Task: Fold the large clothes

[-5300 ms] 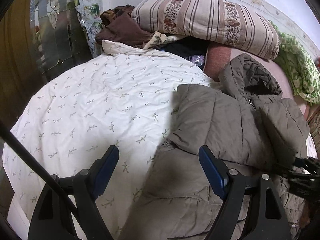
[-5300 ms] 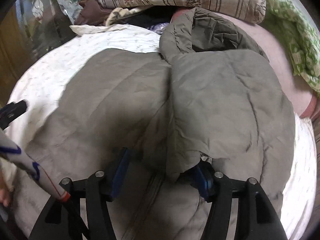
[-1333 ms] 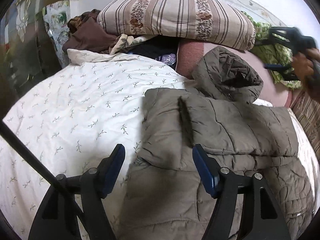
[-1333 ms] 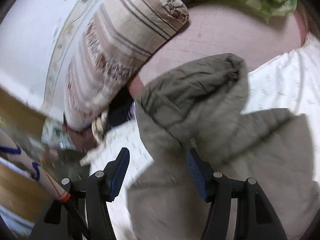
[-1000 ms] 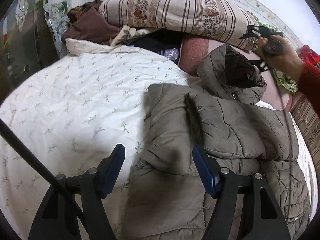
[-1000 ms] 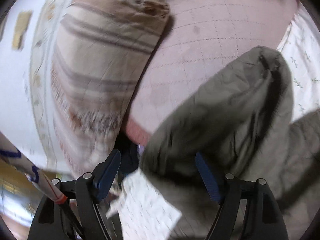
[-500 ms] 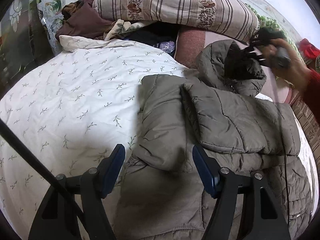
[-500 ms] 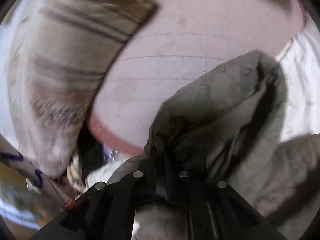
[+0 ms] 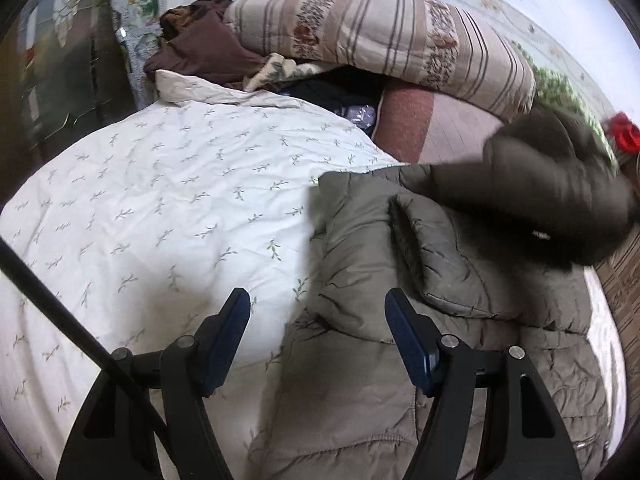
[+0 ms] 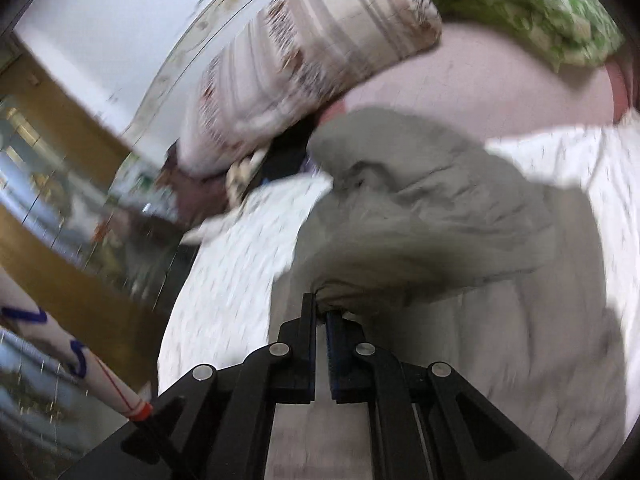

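A grey-brown padded jacket [image 9: 400, 280] lies on the white leaf-print bedspread [image 9: 160, 208], its sleeves folded over the body. My left gripper [image 9: 318, 340] is open and empty, hovering over the jacket's left edge. My right gripper [image 10: 321, 316] is shut on the jacket's hood [image 10: 420, 208] and holds it lifted above the jacket body. In the left wrist view the hood [image 9: 552, 192] shows as a blurred dark mass raised over the jacket's upper right; the right gripper itself is hidden there.
A striped pillow [image 9: 380, 40] lies along the headboard, with brown clothes [image 9: 200, 48] left of it and a green-patterned quilt [image 10: 520, 4] to the right. A pink sheet [image 10: 480, 88] lies behind the jacket. A wooden cabinet with glass [image 10: 60, 168] stands at the left.
My right gripper closed on the hood and has lifted it, swinging it forward over the jacket body. My left gripper stayed open in about the same place.
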The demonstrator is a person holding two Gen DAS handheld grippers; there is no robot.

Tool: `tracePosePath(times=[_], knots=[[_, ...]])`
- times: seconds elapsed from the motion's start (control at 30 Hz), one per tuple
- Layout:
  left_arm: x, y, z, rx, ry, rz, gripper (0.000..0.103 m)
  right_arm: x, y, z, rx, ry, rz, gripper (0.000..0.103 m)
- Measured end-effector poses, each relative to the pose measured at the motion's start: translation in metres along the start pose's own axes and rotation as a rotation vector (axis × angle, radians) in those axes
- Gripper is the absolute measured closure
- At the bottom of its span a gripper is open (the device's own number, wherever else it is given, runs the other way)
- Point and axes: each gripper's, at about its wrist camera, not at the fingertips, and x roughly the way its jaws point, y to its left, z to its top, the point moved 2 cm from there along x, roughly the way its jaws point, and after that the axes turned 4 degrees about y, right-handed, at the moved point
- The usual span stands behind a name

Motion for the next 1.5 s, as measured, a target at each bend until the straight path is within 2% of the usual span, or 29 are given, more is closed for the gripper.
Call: tracePosePath(times=[0.07, 0.2, 0.3, 0.47, 0.57, 0.67, 0.77, 0.83, 0.9, 0.97, 1.03, 1.07, 1.1, 1.17, 1.23, 1.27, 1.3, 1.33, 1.4, 1.5], knots=[[-0.009, 0.002, -0.003, -0.014, -0.009, -0.009, 0.034, 0.007, -0.009, -0.042, 0.019, 0.033, 0.005, 0.098], [-0.023, -0.010, -0.004, 0.011, -0.023, -0.015, 0.034, 0.048, -0.052, -0.091, 0.122, 0.107, -0.013, 0.099], [-0.029, -0.031, 0.001, 0.040, -0.012, -0.037, 0.034, 0.073, -0.083, -0.102, 0.193, 0.139, -0.013, 0.103], [-0.039, -0.089, 0.039, 0.099, -0.029, -0.105, 0.033, 0.089, -0.112, -0.117, 0.216, 0.160, -0.034, 0.103], [-0.024, -0.138, 0.073, 0.160, -0.031, -0.141, 0.030, 0.083, -0.123, -0.121, 0.233, 0.144, 0.008, 0.103], [0.009, -0.183, 0.099, 0.221, 0.004, -0.139, 0.030, 0.064, -0.124, -0.120, 0.198, 0.108, -0.015, 0.102], [0.049, -0.209, 0.109, 0.245, 0.053, -0.116, 0.030, 0.020, -0.124, -0.107, 0.145, 0.021, -0.034, 0.100], [0.068, -0.219, 0.111, 0.259, 0.069, -0.092, 0.030, -0.005, -0.124, -0.089, 0.096, -0.049, -0.096, 0.098], [0.088, -0.225, 0.108, 0.281, 0.112, -0.027, 0.030, -0.024, -0.124, -0.060, 0.050, -0.112, -0.160, 0.097], [0.109, -0.223, 0.093, 0.282, 0.178, -0.002, 0.030, -0.033, -0.124, -0.021, 0.021, -0.153, -0.204, 0.093], [0.129, -0.218, 0.073, 0.298, 0.228, 0.031, 0.030, -0.025, -0.115, 0.011, -0.010, -0.183, -0.238, 0.080], [0.138, -0.214, 0.063, 0.310, 0.243, 0.044, 0.030, -0.021, -0.114, 0.025, -0.017, -0.192, -0.246, 0.064], [0.146, -0.211, 0.052, 0.323, 0.247, 0.056, 0.030, -0.013, -0.115, 0.041, -0.009, -0.202, -0.250, 0.053], [0.152, -0.208, 0.042, 0.339, 0.222, 0.064, 0.030, 0.007, -0.119, 0.061, 0.009, -0.198, -0.271, 0.053], [0.153, -0.208, 0.036, 0.356, 0.180, 0.069, 0.030, 0.028, -0.131, 0.070, 0.015, -0.135, -0.290, 0.054], [0.154, -0.208, 0.034, 0.358, 0.169, 0.069, 0.030, 0.042, -0.132, 0.073, 0.018, -0.106, -0.303, 0.062], [0.155, -0.207, 0.032, 0.356, 0.153, 0.064, 0.030, 0.056, -0.139, 0.073, 0.016, -0.066, -0.332, 0.072], [0.157, -0.206, 0.031, 0.352, 0.141, 0.056, 0.030, 0.072, -0.146, 0.070, 0.010, -0.022, -0.368, 0.074], [0.158, -0.204, 0.028, 0.350, 0.121, 0.045, 0.030, 0.094, -0.157, 0.057, -0.011, 0.031, -0.400, 0.074], [0.156, -0.208, 0.025, 0.384, 0.090, 0.058, 0.030, 0.109, -0.163, 0.043, -0.032, 0.016, -0.424, 0.073]])
